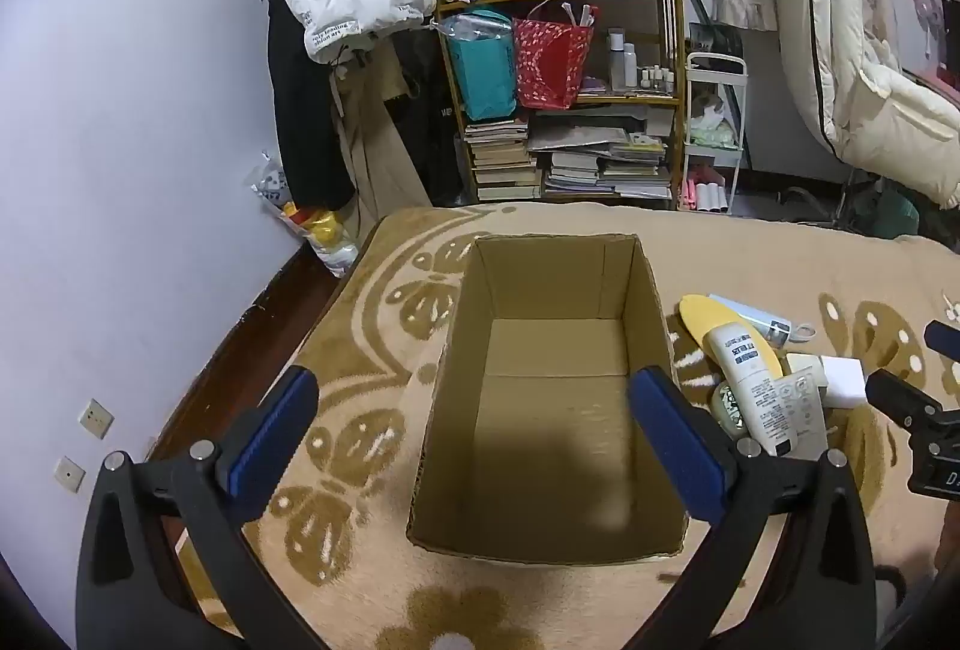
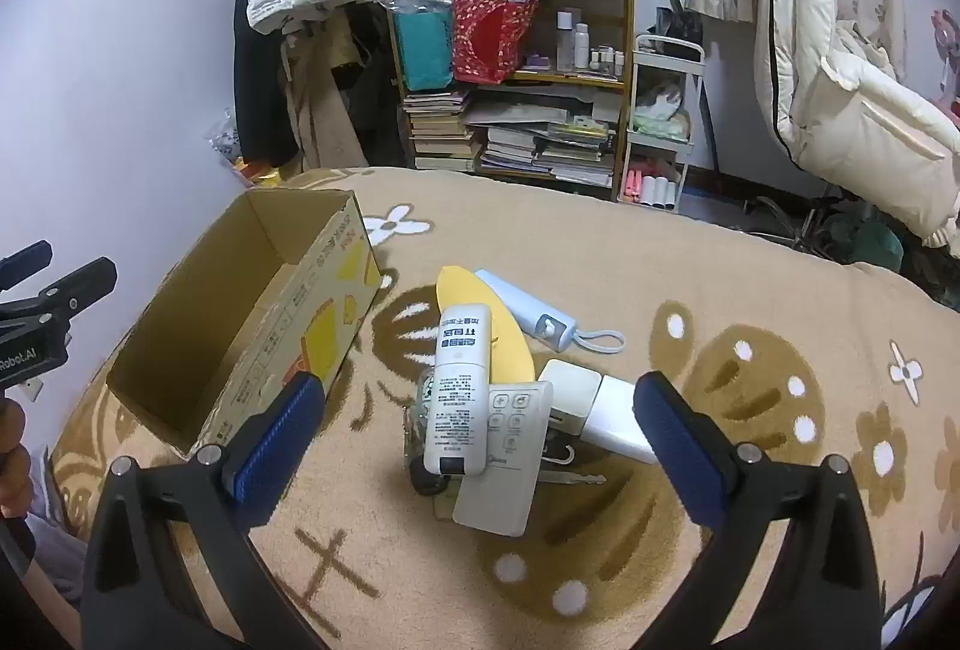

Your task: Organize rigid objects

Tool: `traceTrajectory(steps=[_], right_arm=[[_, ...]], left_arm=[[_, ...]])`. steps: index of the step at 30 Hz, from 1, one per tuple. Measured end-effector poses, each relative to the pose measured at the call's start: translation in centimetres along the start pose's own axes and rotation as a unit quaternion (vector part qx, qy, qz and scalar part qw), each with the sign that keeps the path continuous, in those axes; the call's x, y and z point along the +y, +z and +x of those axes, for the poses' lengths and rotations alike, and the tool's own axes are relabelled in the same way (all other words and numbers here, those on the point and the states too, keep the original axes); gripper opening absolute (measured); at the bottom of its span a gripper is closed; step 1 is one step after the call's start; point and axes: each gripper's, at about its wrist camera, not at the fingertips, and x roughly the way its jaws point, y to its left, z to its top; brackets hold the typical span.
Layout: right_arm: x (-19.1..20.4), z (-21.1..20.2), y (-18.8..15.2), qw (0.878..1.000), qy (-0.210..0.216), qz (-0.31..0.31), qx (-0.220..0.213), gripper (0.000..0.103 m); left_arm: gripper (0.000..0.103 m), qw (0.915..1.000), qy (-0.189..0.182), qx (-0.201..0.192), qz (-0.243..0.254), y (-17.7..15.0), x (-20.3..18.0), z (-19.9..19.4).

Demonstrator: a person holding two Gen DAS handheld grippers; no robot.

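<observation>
Left tongs (image 1: pixel 474 410) hang spread wide over the empty brown cardboard box (image 1: pixel 549 398) at frame centre; right tongs (image 2: pixel 480 413), equally spread, frame a white plastic bottle (image 2: pixel 459 386) and white remote control (image 2: pixel 507 461) piled mid-frame on the beige flowered blanket (image 2: pixel 750 290).

A soft tan blanket (image 2: pixel 660 254) with brown flowers covered the bed, and on it sat an open cardboard box (image 2: pixel 252 314) with nothing inside, and beside the box lay a small pile with a white bottle (image 2: pixel 456 386), a remote (image 2: pixel 510 464) and a blue tube (image 2: pixel 528 311)
</observation>
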Motion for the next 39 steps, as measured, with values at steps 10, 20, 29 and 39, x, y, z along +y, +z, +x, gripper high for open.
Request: traceTrajectory(steps=[10, 20, 29, 39], right_arm=[[0.0, 0.0, 0.0, 1.0, 0.003, 0.003, 0.002, 0.103], [0.0, 0.0, 0.0, 1.0, 0.002, 0.002, 0.002, 0.103], [0.0, 0.0, -0.1, 1.0, -0.002, 0.0, 0.003, 0.103], [-0.1, 0.0, -0.1, 1.0, -0.002, 0.001, 0.004, 0.103]], left_arm=[[0.103, 0.9995, 0.012, -0.014, 0.027, -0.4, -1.3, -1.0], [0.103, 0.9991, 0.011, -0.014, 0.038, 0.0, -1.2, -0.7], [0.103, 0.9996, 0.005, -0.008, 0.028, 0.0, -0.6, -0.6], [0.103, 0.9995, 0.006, -0.008, 0.031, 0.0, -0.6, -0.5]])
